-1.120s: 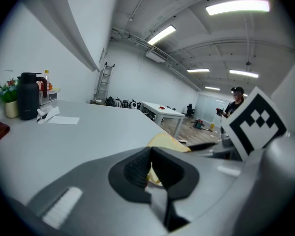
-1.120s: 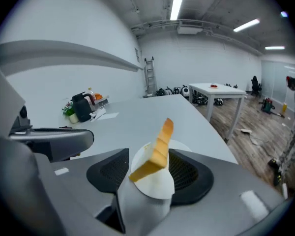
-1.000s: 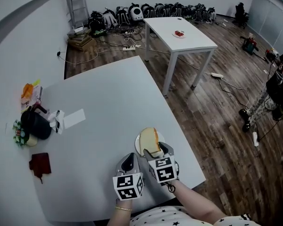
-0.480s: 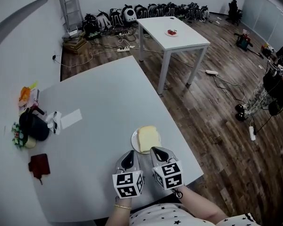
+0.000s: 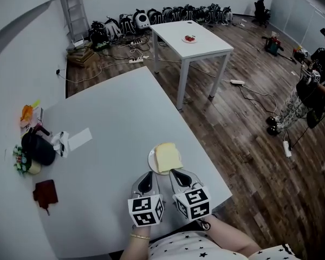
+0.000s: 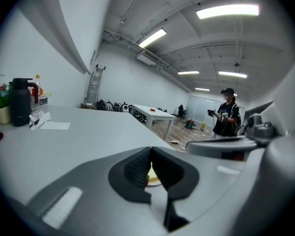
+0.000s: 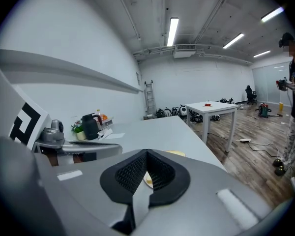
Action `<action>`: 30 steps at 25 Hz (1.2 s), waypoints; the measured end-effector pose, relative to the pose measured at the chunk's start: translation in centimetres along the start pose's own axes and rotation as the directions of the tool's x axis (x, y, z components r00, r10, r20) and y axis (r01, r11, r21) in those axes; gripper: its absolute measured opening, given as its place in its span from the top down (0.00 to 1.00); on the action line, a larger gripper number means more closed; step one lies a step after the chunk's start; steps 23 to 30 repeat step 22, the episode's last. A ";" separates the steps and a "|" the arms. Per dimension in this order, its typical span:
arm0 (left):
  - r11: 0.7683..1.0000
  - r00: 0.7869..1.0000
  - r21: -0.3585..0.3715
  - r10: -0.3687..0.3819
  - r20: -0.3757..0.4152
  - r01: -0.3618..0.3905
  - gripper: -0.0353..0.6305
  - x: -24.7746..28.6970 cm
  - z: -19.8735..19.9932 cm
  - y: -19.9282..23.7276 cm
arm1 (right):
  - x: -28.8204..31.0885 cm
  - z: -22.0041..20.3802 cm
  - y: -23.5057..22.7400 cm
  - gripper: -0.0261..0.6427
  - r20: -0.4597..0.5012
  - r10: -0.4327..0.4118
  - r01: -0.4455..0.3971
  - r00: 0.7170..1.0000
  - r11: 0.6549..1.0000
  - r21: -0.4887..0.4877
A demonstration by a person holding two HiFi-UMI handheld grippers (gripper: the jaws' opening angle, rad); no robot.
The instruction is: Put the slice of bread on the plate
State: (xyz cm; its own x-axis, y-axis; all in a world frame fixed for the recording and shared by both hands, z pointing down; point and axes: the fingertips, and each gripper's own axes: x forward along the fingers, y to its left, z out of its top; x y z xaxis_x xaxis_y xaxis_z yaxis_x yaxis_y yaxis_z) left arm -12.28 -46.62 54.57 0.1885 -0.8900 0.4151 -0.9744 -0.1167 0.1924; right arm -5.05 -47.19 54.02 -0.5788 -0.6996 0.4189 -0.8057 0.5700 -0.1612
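Observation:
A pale slice of bread (image 5: 168,157) lies flat on a small white plate (image 5: 151,160) near the right edge of the grey table (image 5: 114,123). Just in front of the plate, nearer the person, my right gripper (image 5: 175,172) is shut and empty, a short way back from the bread. My left gripper (image 5: 147,179) sits beside it on the left, also shut with nothing held. In both gripper views a sliver of bread (image 7: 178,153) and plate (image 6: 154,181) shows past the closed jaws.
At the table's left edge stand a black kettle (image 5: 37,148), a small plant (image 5: 20,160), a white paper (image 5: 80,137) and a dark red wallet (image 5: 45,193). A second white table (image 5: 192,38) stands beyond, with bags along the far wall. A person (image 5: 314,75) stands at the right.
My right gripper has let go of the bread on the plate, drawn back toward the person and closed. The bread now lies flat. The left gripper has hardly moved.

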 end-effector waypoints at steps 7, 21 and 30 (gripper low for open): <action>1.000 1.000 0.006 0.003 0.004 -0.003 0.94 -0.5 0.2 0.0 | -0.3 0.1 0.4 0.96 0.006 -0.007 0.007 1.000 1.000 0.000; 0.999 1.000 0.032 0.004 0.000 -0.004 0.94 -1.0 0.1 0.1 | -0.7 0.2 0.9 0.96 0.012 -0.014 0.014 1.000 1.000 -0.005; 1.000 1.000 0.030 0.003 -0.002 -0.003 0.94 -1.1 0.1 0.0 | -0.7 0.2 0.9 0.96 0.012 -0.013 0.013 1.000 1.000 -0.005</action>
